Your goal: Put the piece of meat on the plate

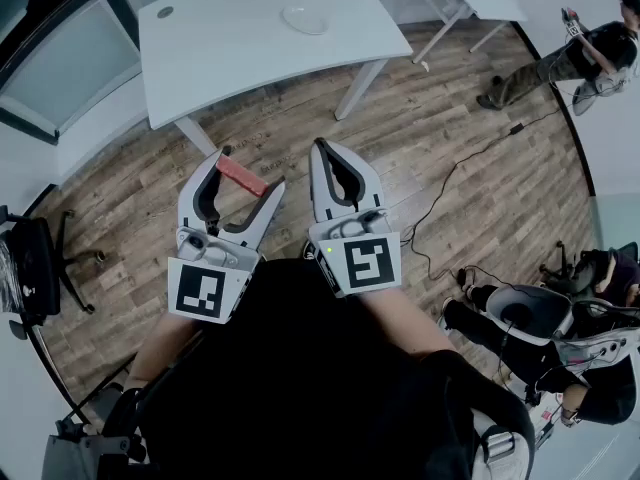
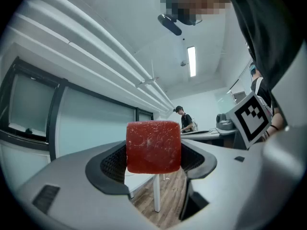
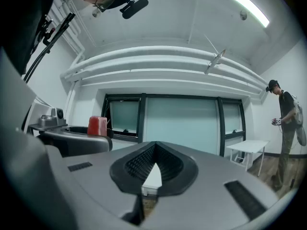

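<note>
We hold the meat (image 2: 153, 146) clamped in the wide-spread left gripper (image 1: 250, 173); our right gripper (image 3: 154, 146) is closed, empty.

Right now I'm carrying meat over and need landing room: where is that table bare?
The white table is almost all bare: a wide patch between the plate and the small round cap, and all along its near edge. Nowhere crowded.

Office or lab room: white tabletop (image 1: 250, 38), wood-plank floor (image 1: 300, 133), black swivel chair (image 1: 30, 263), glazed partitions (image 3: 182, 123), ceiling strip light (image 2: 192, 61), cable (image 1: 450, 171) across floor.
</note>
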Demonstrator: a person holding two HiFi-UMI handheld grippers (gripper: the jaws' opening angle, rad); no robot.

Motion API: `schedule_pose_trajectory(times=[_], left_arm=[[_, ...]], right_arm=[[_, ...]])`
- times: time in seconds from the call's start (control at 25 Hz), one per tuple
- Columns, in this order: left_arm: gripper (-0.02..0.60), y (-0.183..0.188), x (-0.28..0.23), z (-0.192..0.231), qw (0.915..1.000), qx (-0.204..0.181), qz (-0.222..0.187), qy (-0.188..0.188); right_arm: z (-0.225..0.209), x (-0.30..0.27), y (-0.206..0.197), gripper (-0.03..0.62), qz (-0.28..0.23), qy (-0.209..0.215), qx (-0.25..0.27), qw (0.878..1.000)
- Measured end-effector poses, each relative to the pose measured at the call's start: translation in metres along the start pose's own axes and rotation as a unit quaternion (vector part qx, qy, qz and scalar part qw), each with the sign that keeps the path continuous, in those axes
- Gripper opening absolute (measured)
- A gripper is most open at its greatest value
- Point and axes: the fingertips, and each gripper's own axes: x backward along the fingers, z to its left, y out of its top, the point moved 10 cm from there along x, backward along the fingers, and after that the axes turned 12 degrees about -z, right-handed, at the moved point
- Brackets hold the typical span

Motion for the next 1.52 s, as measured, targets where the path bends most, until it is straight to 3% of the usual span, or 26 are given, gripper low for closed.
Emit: schedule_pose_trajectory(times=[0.12,0.48,0.88,1.28,1.52], left_arm=[[0.314,-0.004,-0.005,-0.004,1.0000,-0.006,0.003,0.001],[0.314,-0.007,-0.060,-0.044,0.9997,-0.022,0.007,0.011],[0.314,-0.023,-0.081,-0.091,0.9979,-0.028,0.035,0.046],[0.314,-0.055,-0.136,-0.062,0.9967,-0.021,0.052,0.058],[0.314,-0.079,-0.173,-0.019,0.9987,0.007,0.036,0.035]], right_arm=[[-0.005,-0.001,-0.003,0.002,0.000,0.000,0.004,1.000],[-0.075,0.017,-0.010,0.003,-0.004,0.001,-0.017,1.000],[-0.114,0.043,-0.022,0.003,0.007,0.038,-0.043,0.998],[-0.150,-0.006,-0.051,0.003,0.029,0.044,-0.047,0.997],[-0.151,-0.049,-0.071,0.003,0.026,0.042,-0.027,0.998]])
